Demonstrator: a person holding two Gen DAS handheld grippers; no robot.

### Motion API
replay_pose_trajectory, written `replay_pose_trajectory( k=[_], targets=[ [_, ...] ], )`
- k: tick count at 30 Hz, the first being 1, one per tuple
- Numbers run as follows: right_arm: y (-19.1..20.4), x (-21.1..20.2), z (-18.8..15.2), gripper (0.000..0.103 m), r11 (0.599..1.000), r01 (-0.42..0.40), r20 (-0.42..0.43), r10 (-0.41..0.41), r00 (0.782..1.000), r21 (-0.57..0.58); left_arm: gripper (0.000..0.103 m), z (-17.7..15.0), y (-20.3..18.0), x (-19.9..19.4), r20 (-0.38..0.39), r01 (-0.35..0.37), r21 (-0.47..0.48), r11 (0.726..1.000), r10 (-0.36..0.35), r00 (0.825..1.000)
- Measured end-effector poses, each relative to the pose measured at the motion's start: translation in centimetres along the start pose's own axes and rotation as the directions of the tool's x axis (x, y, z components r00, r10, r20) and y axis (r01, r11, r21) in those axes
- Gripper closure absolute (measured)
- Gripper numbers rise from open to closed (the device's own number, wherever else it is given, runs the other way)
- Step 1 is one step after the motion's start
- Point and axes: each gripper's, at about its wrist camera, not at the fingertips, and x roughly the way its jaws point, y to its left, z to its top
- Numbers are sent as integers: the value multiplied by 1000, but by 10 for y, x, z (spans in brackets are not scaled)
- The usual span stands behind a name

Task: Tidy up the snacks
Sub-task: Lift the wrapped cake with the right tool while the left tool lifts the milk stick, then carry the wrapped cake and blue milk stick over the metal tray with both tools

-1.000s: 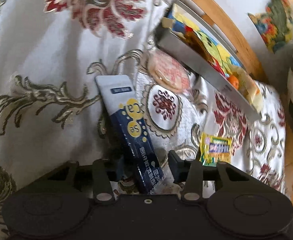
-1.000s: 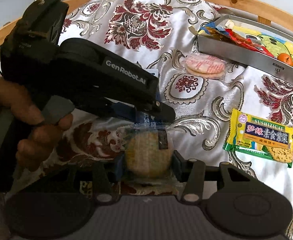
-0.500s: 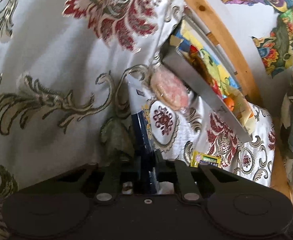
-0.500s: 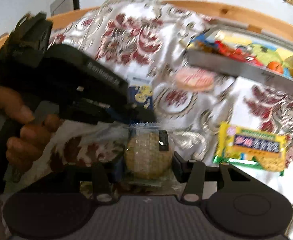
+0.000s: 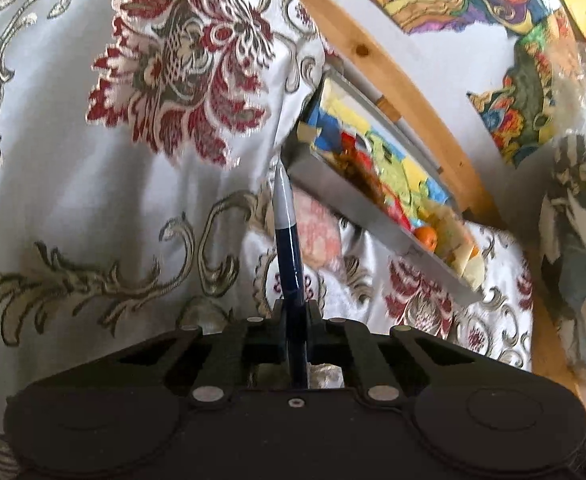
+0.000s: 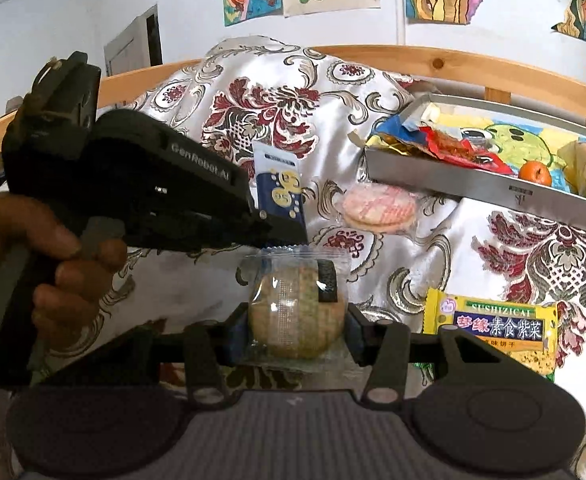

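The blue sachet (image 5: 289,256) stands edge-on between the fingers of the left gripper (image 5: 296,320), which are pressed together on its lower end; its white top points toward the near corner of the metal tray (image 5: 357,204). From the right wrist view the same sachet (image 6: 279,188) shows its face with yellow circles, lifted above the floral cloth (image 6: 277,120) to the left of the tray (image 6: 473,188), pinched at the tip of the left gripper (image 6: 289,236). A hand (image 6: 49,268) wraps that gripper's handle from the left, fingers curled on the trigger, the tool angled toward the tray.

The round wrapped biscuit (image 6: 295,312) sits clamped between the right gripper's (image 6: 295,328) fingers, nearer the camera than the tray and raised off the cloth.

A pink wrapped wafer (image 6: 379,208) lies on the cloth just in front of the tray's near wall. A yellow seaweed cracker pack (image 6: 497,324) lies further in front of the tray. Inside the tray are mixed wrappers and a small orange (image 6: 535,172). A wooden rail (image 6: 473,68) runs behind the tray.
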Motion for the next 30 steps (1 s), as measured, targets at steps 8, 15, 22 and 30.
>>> replay_pose_trajectory(
  k=[8,15,22,30],
  targets=[
    [-19,-18,17,50,999,30,111,-32,993,20,95,8,-19,-16,93,-14,136,991,1,996],
    [-68,-25,46,50,975,195,245,-216,945,107,95,34,-49,-24,196,-17,199,980,-23,980],
    [-122,-20,54,49,948,208,286,-274,918,243,95,66,-95,5,277,6,157,988,-50,960],
    [-165,-5,70,49,928,222,293,-311,904,300,95,96,-150,63,240,62,172,983,-103,965]
  ],
)
